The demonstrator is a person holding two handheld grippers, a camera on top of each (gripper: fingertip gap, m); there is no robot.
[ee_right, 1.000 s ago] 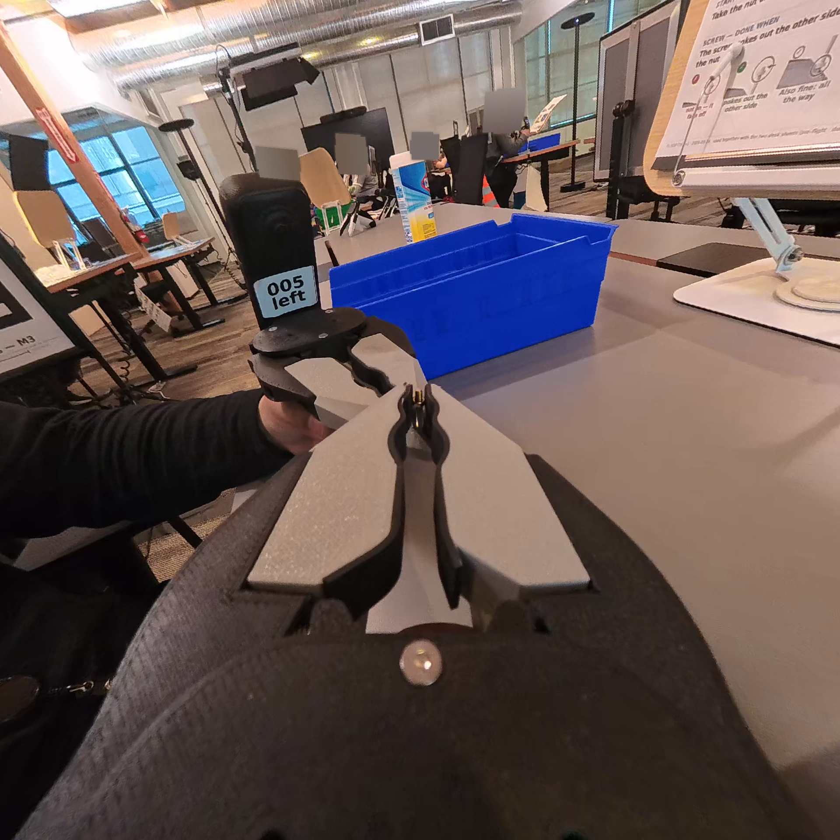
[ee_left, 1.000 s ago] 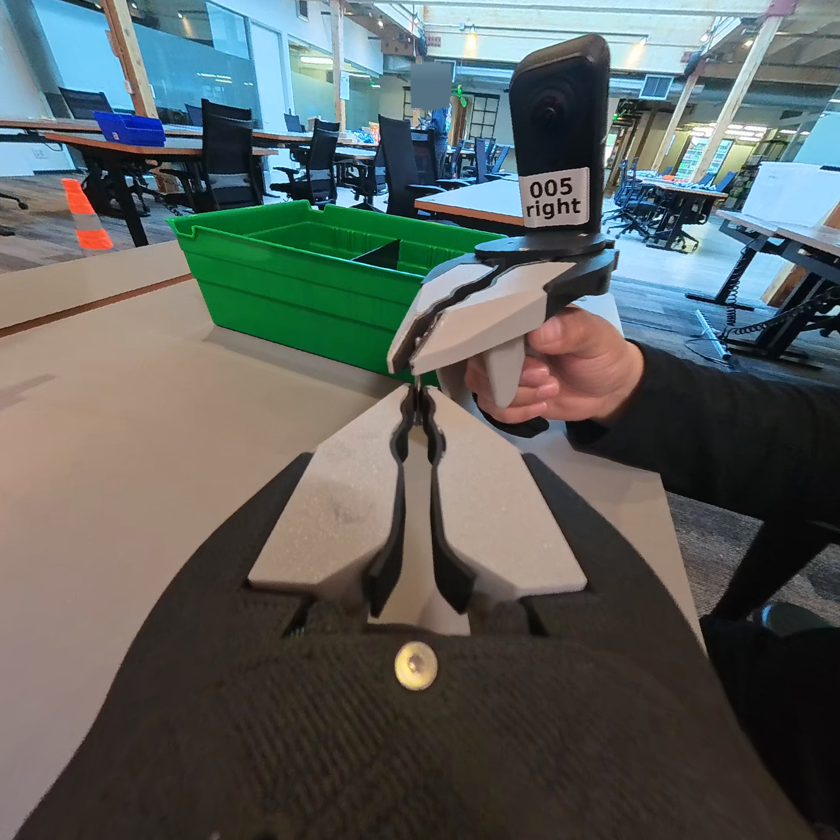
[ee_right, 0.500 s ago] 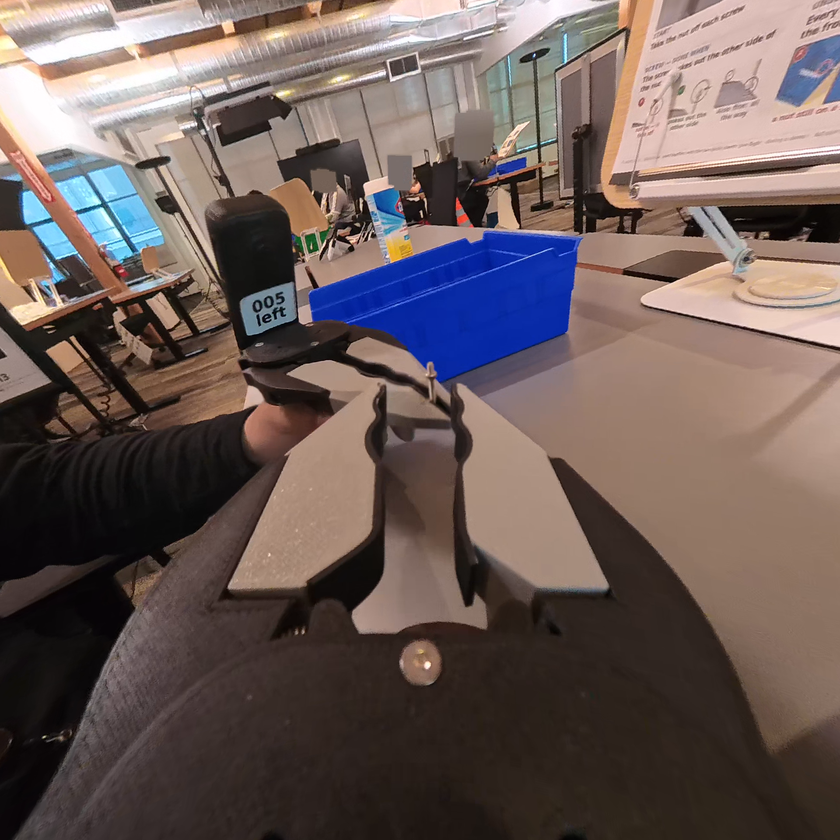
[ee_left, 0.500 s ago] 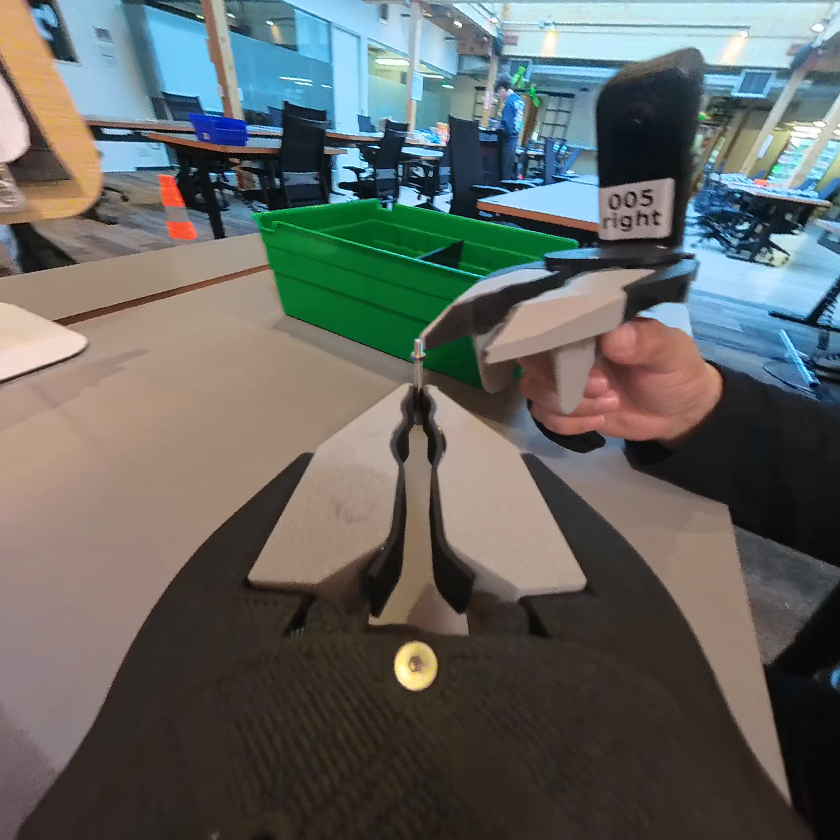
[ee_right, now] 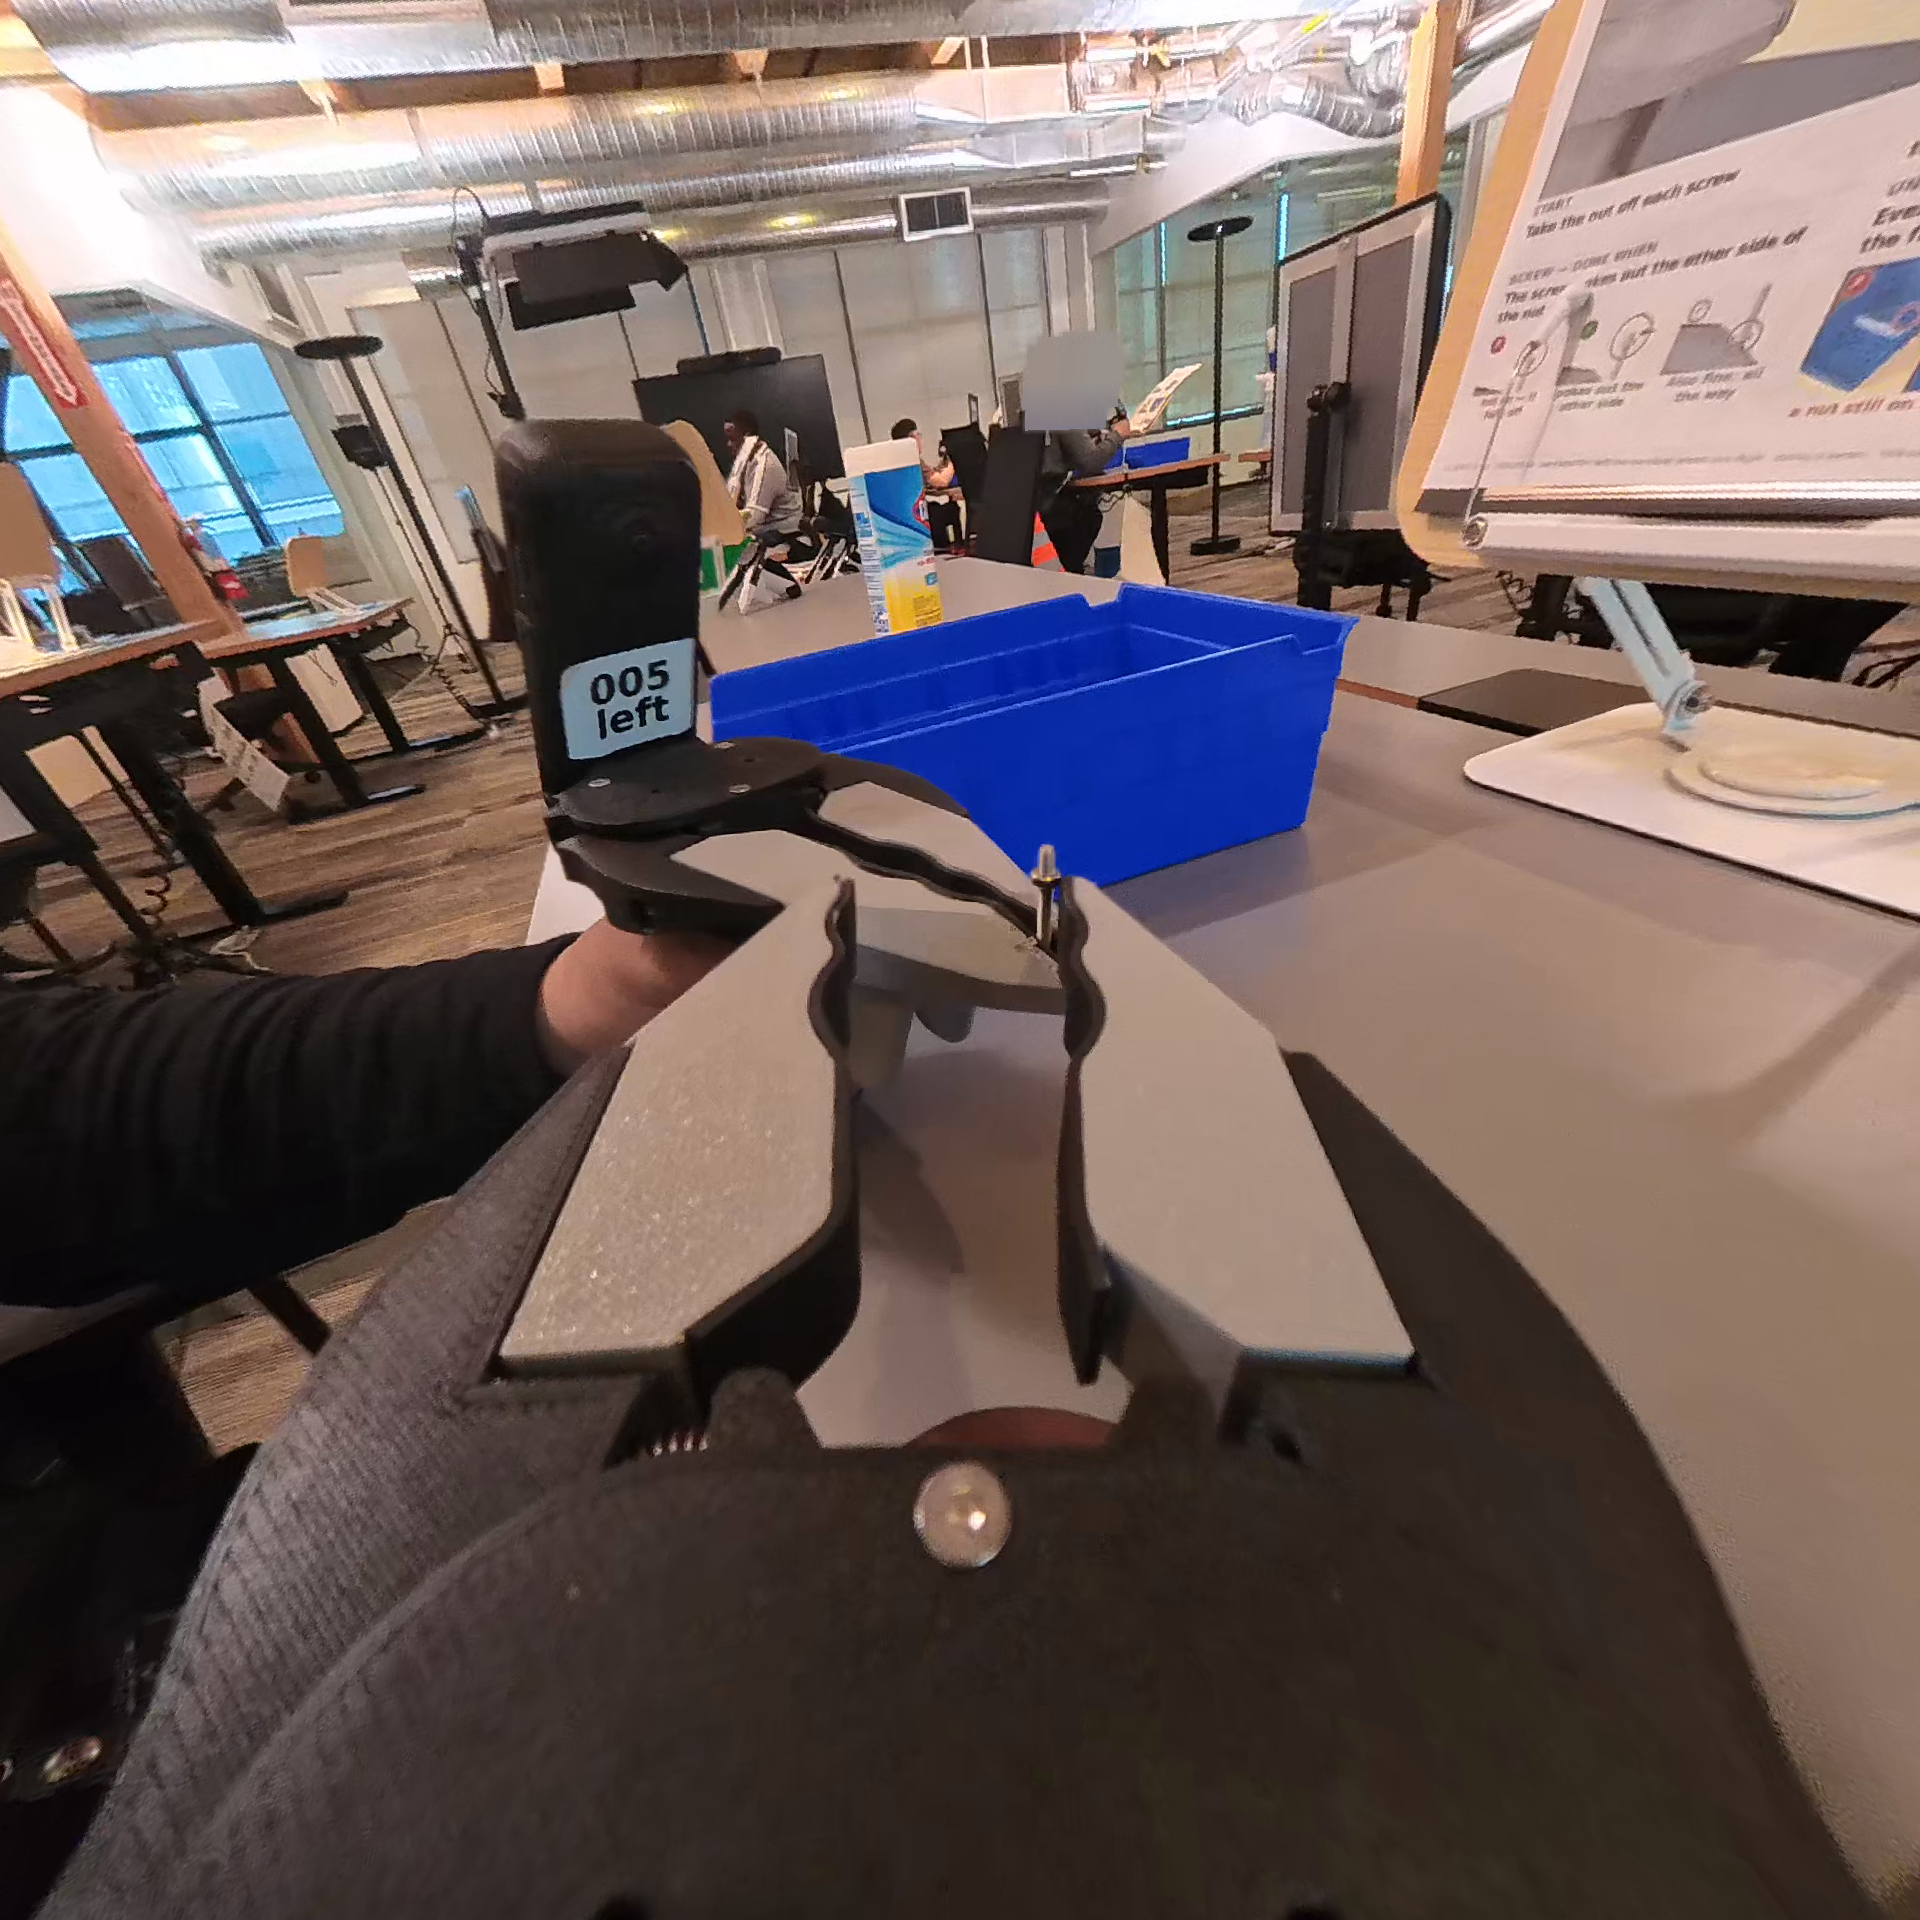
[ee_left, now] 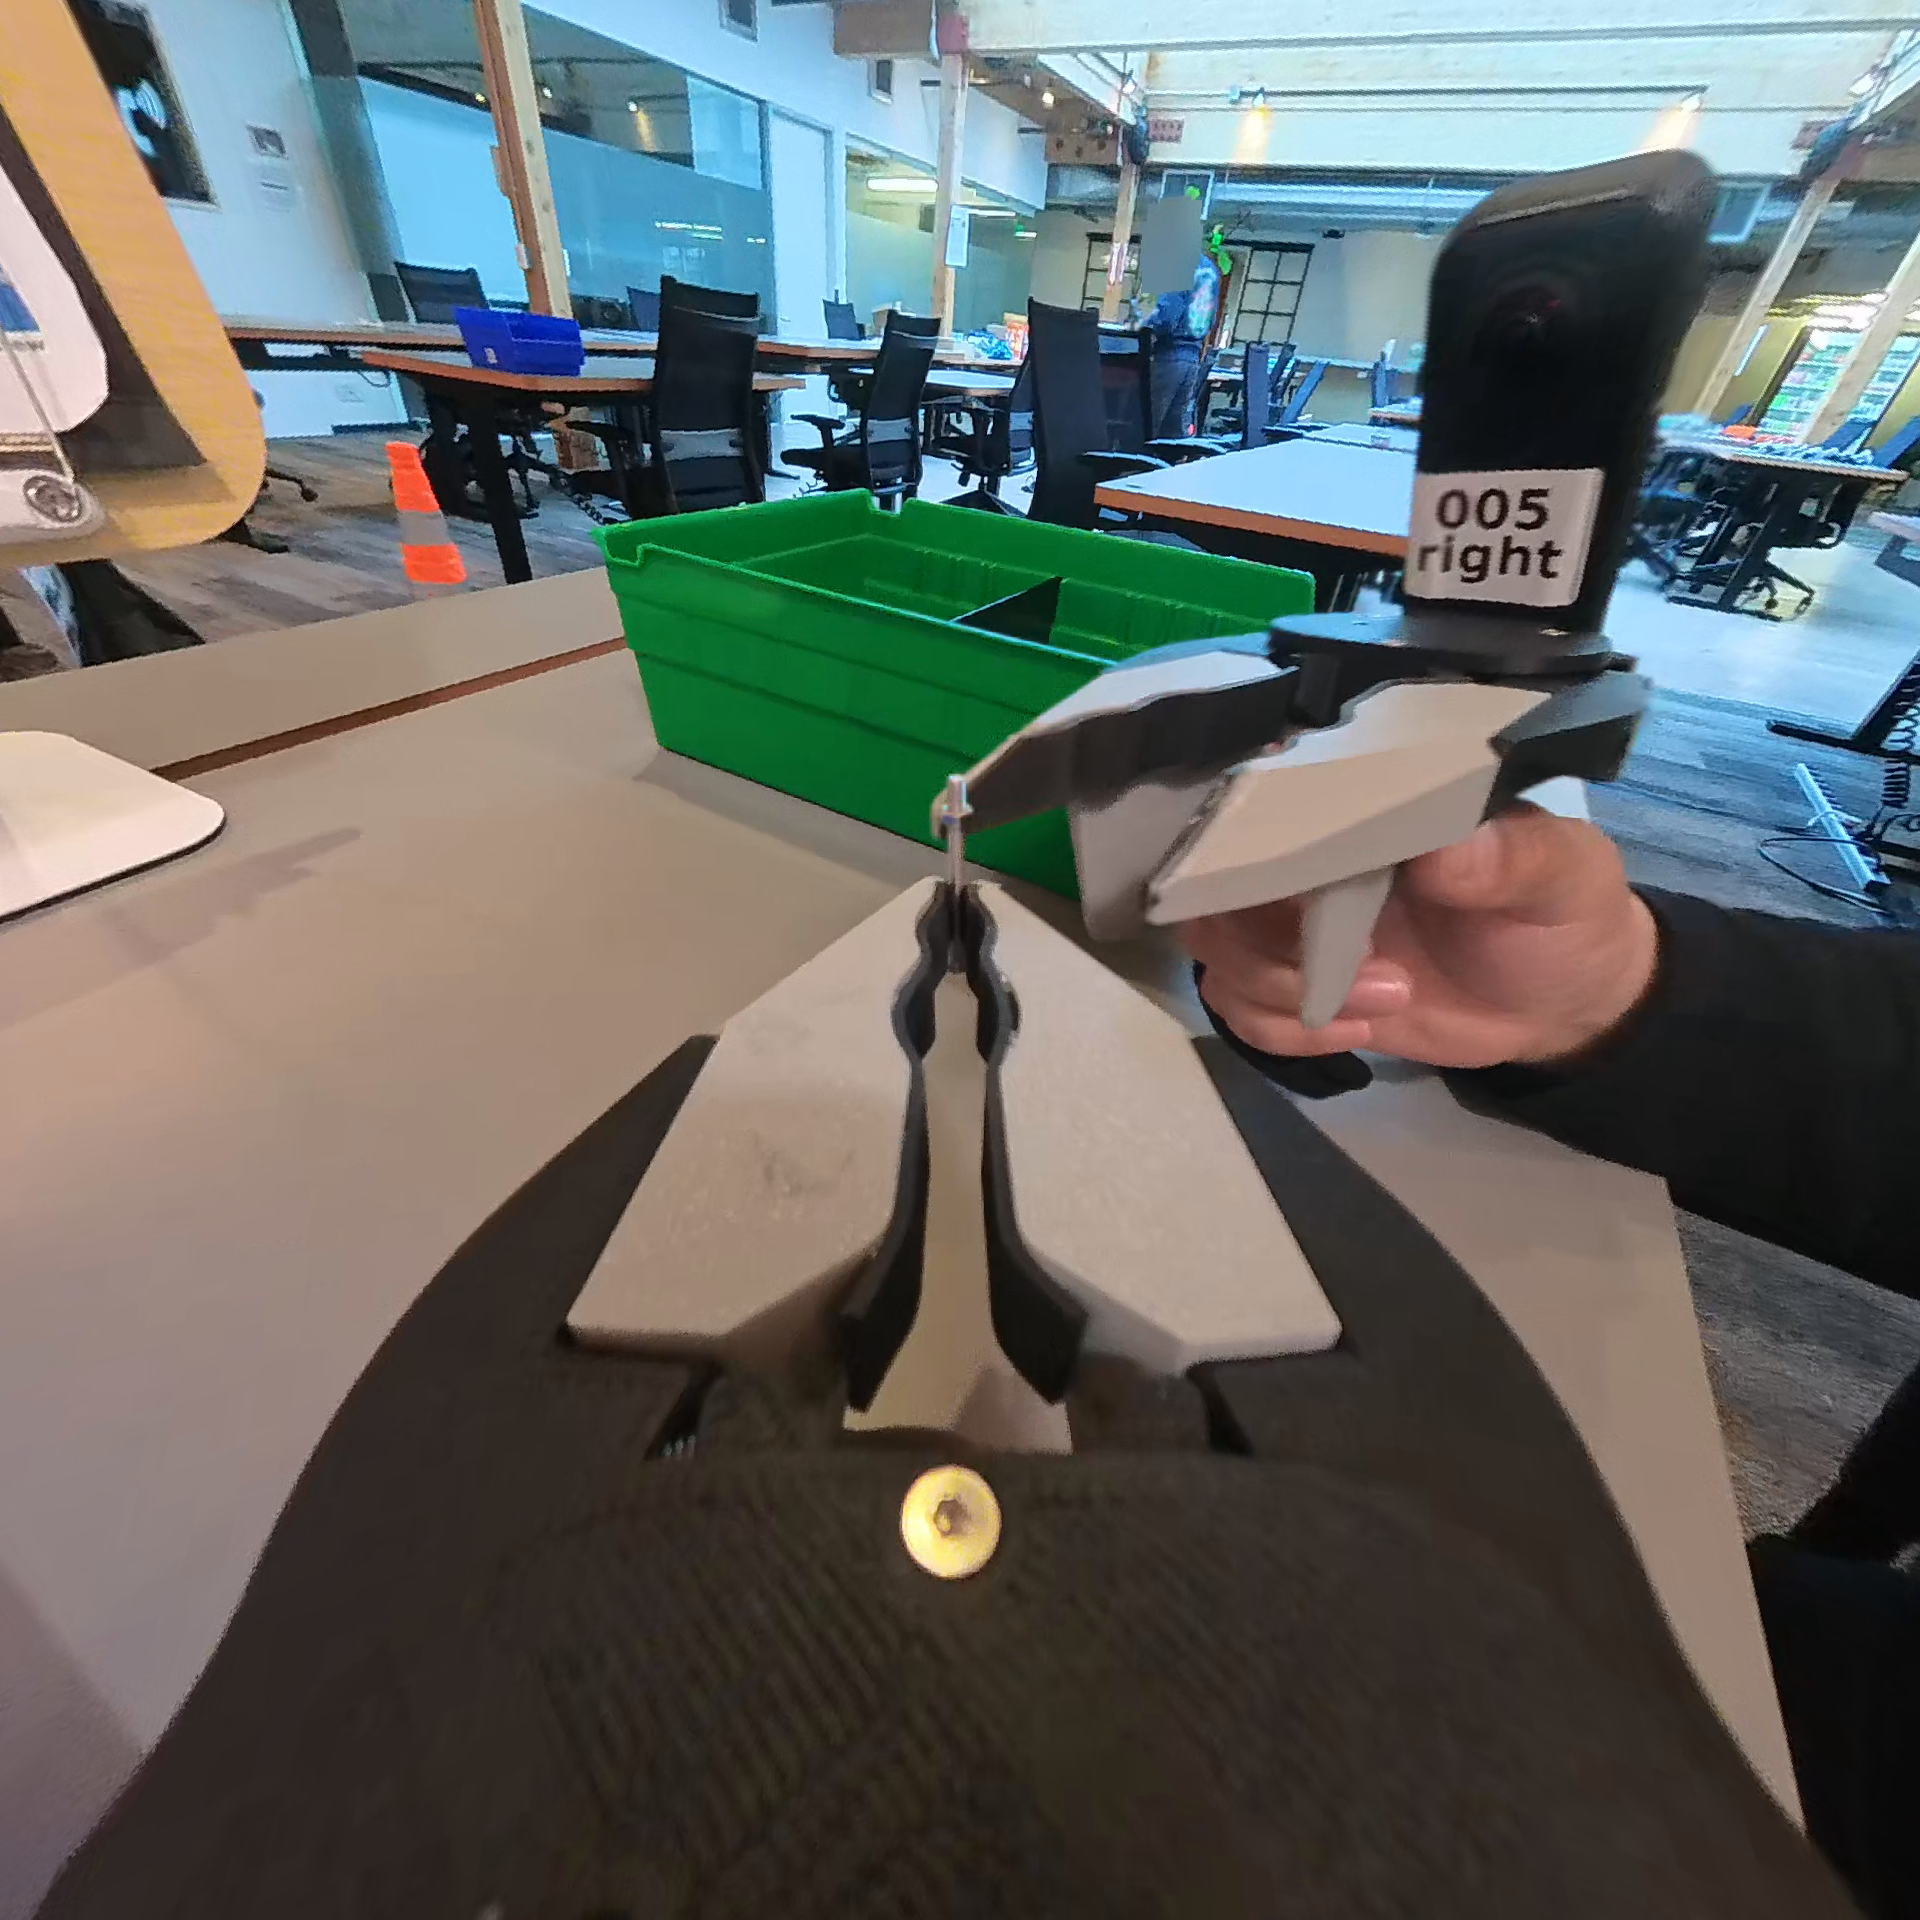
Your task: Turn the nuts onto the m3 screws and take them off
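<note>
My left gripper [ee_left: 956, 906] is shut on the lower end of a thin M3 screw [ee_left: 954, 847], which stands upright from its tips with the head on top. My right gripper [ee_left: 1060, 852] is open; its far fingertip sits right beside the screw head. In the right wrist view the right gripper [ee_right: 951, 914] is open and empty, and the screw [ee_right: 1044, 894] stands just inside its right finger [ee_right: 1164, 1143], held by the left gripper [ee_right: 1039, 940]. I cannot make out a nut on the screw.
A green bin [ee_left: 831, 686] with a divider stands on the grey table [ee_left: 364, 987] behind the grippers. A blue bin [ee_right: 1091, 769] stands on the other side. An instruction sheet on a stand [ee_right: 1714, 260] with a white base [ee_right: 1714, 790] is nearby. A wipes canister [ee_right: 894, 551] stands behind the blue bin. Left and right tips are no more than a few centimetres apart.
My right gripper was shut at the screw above the left tips; it has opened and drawn back a little. The screw now stands bare in the left gripper, which stayed shut.
</note>
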